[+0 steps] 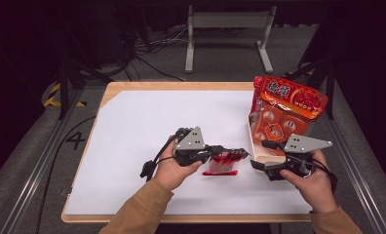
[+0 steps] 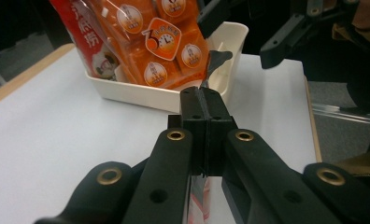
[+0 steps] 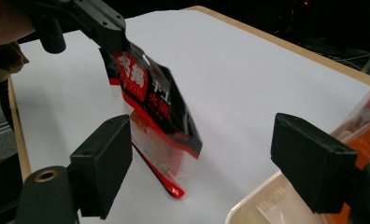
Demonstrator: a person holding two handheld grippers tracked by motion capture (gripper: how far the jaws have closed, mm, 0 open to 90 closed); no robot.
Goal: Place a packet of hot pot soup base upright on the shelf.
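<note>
L gripper [image 1: 237,153] clamped on top edge of red-black snack pouch [image 3: 157,112], pouch hanging above white sheet [image 1: 132,131]. R gripper [image 1: 257,165] jaws wide apart, nothing between, beside cream tray [image 2: 150,95].

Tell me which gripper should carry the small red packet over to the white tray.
Left. The left gripper is already shut on the small red packet, which hangs off the table. The right gripper stands open with nothing between its jaws, beside the white tray that holds the orange bag.
</note>
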